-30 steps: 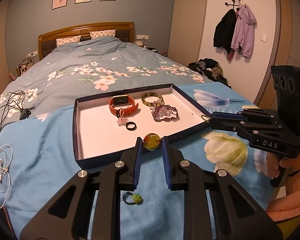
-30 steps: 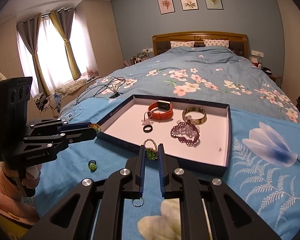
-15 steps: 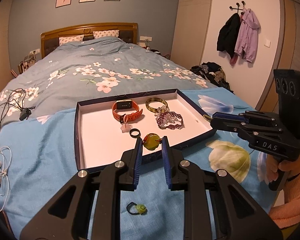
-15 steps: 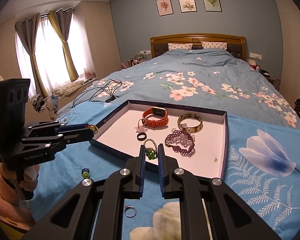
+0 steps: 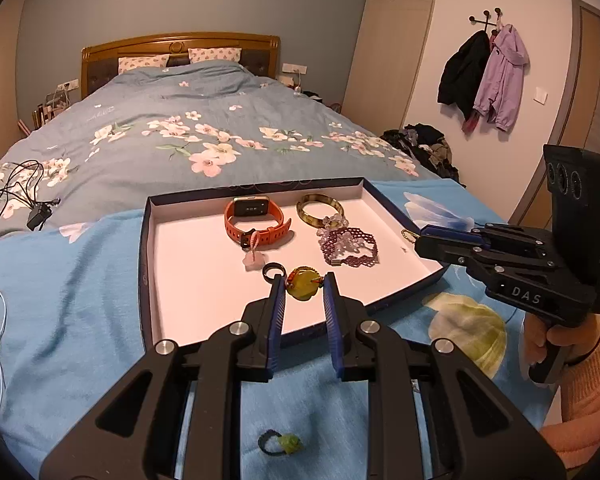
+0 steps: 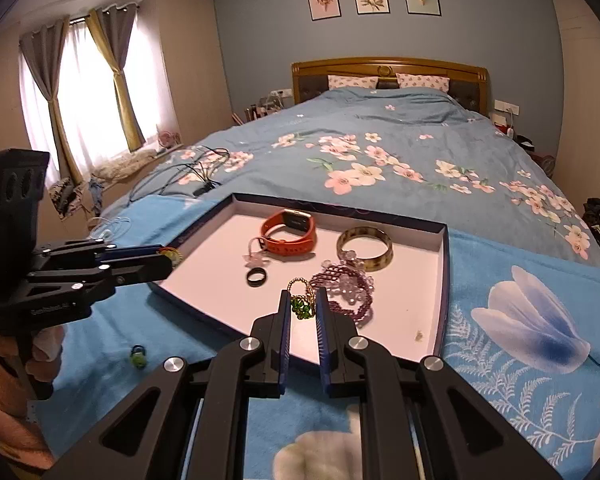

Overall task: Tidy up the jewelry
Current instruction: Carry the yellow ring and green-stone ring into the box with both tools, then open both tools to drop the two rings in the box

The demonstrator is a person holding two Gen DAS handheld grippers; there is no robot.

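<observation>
On a bed with a blue floral cover, the left gripper [image 5: 303, 286] is clamped on a yellow-green stone pendant [image 5: 302, 283], held over the near part of a shallow white-lined tray [image 5: 148, 248]. Inside the tray lie a black ring [image 5: 272, 270], an orange watch [image 5: 256, 222], an amber bangle [image 5: 319, 210] and a purple beaded bracelet [image 5: 350, 246]. At right, the right gripper [image 6: 303, 306] pinches a green beaded ring [image 6: 302, 303] above the tray's near edge. A small green-stone ring [image 5: 281, 443] lies on the blanket outside the tray.

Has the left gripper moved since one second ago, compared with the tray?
Yes. The left gripper, shut on a yellow pendant, has gone forward over the tray's near rim; earlier it was before that rim.
</observation>
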